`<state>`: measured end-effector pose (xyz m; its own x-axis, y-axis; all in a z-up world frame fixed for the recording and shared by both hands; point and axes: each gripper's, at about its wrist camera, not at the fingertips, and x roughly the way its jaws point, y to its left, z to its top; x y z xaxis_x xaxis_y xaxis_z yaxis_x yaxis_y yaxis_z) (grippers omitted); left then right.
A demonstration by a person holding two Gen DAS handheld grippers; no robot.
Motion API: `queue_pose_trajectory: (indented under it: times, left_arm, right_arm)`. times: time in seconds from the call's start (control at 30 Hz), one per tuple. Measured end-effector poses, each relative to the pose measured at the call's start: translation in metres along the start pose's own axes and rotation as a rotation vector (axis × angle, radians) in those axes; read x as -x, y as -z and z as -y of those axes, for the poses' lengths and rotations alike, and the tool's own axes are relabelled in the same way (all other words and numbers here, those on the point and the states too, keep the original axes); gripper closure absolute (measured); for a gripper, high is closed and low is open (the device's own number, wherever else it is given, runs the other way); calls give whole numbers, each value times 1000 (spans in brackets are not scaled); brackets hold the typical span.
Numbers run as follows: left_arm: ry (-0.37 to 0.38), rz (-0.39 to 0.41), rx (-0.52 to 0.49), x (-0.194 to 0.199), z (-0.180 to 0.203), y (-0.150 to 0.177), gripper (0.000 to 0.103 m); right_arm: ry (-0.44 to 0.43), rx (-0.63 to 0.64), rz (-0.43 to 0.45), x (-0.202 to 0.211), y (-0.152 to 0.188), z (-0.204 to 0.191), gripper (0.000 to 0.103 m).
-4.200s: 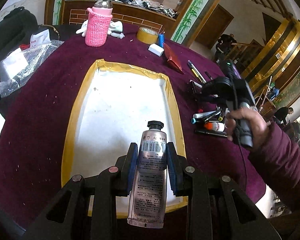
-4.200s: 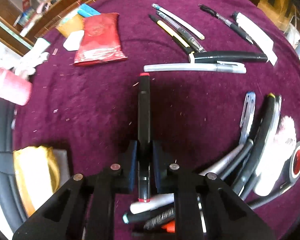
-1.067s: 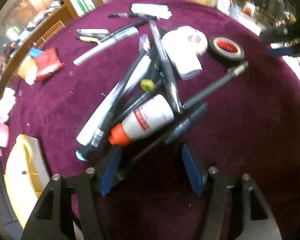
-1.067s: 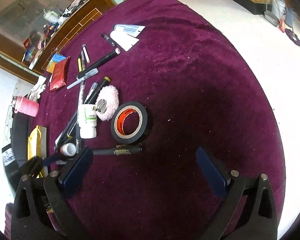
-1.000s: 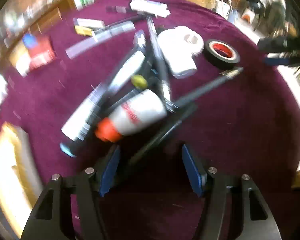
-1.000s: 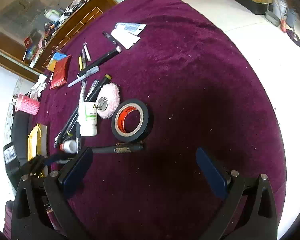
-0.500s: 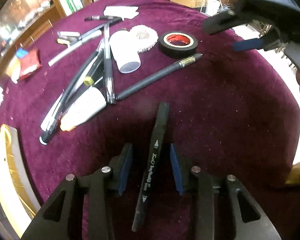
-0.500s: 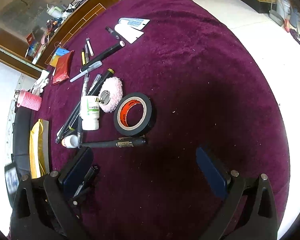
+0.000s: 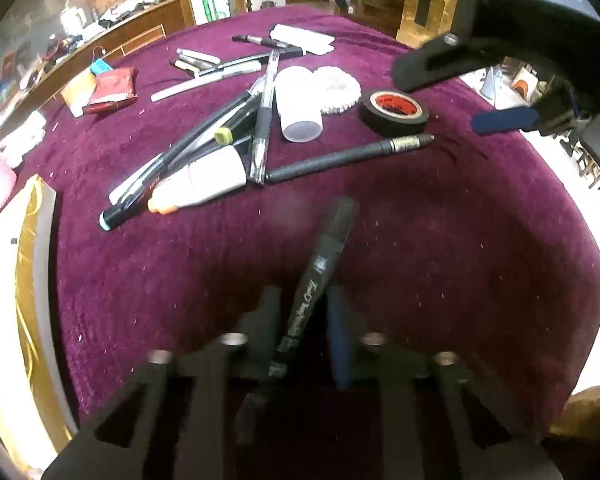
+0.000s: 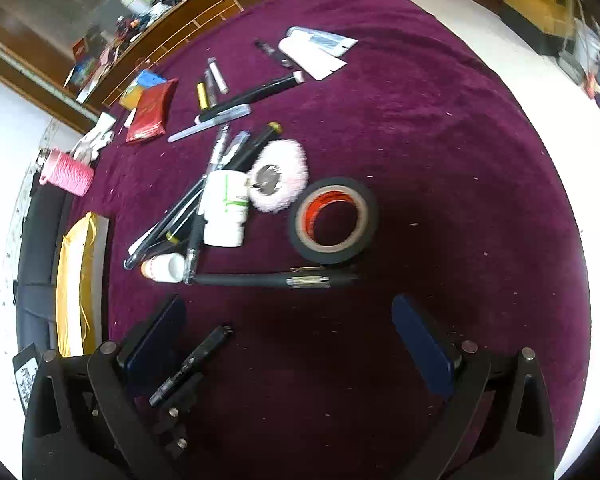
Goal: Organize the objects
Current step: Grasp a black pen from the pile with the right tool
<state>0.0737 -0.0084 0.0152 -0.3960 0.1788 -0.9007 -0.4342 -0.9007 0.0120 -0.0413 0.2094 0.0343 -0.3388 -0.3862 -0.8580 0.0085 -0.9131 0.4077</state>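
Black marker [image 9: 312, 292] sits lengthwise between my left gripper [image 9: 302, 320] jaws, its capped tip sticking out ahead over the purple tablecloth [image 9: 440, 240]; those jaws are closing on it, and I see the pads at or almost at its barrel. My right gripper [image 10: 288, 344] hangs wide apart with nothing in it, above bare cloth just short of the grey pen [image 10: 272, 280] and the black tape roll [image 10: 334, 220]

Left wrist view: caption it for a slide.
Left tongs closing on a black marker above the purple tablecloth, pen pile and tape roll beyond.
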Motion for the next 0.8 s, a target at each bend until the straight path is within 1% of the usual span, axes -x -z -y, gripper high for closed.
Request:
queue_pose_trajectory:
  times: [0.07, 0.1, 0.2, 0.3, 0.37, 0.47, 0.53, 0.6, 0.63, 0.67, 0.73, 0.77, 0.8]
  left_arm:
    - [48, -30, 65, 1, -8, -1, 92]
    - [48, -34, 87, 3, -6, -3, 92]
    - [0, -29, 124, 20, -16, 8, 92]
    - [-81, -12, 142, 35, -25, 7, 92]
    - [-119, -6, 157, 37, -35, 3, 92]
    - [-174, -7, 182, 44, -47, 1, 92]
    - [-191, -15, 205, 47, -52, 2, 92]
    - [-206, -20, 225, 48, -56, 1, 92]
    - [-213, -23, 231, 50, -57, 4, 92]
    - [-217, -26, 237, 51, -58, 5, 92]
    - [-219, -27, 248, 52, -60, 7, 92]
    - [-223, -30, 253, 52, -61, 8, 92]
    - [-224, -31, 260, 52, -63, 9, 92]
  right_arm:
    - [2, 54, -1, -1, 1, -12, 0]
    - [6, 86, 2, -1, 2, -18, 0]
    - [36, 216, 10, -2, 4, -41, 0]
    - [65, 371, 4, -8, 7, -64, 0]
    - [92, 529, -9, -18, 11, -85, 0]
    - [119, 690, -36, -37, 18, -104, 1]
    - [134, 762, -69, -52, 21, -110, 6]
    - [172, 812, -108, -71, 22, -111, 18]
    - [181, 822, -130, -79, 21, -109, 21]
    - [188, 822, -160, -89, 20, -105, 28]
    - [135, 772, -162, -89, 12, -96, 30]
    - [135, 768, -159, -87, 10, -94, 38]
    - [146, 765, -160, -86, 8, -94, 48]
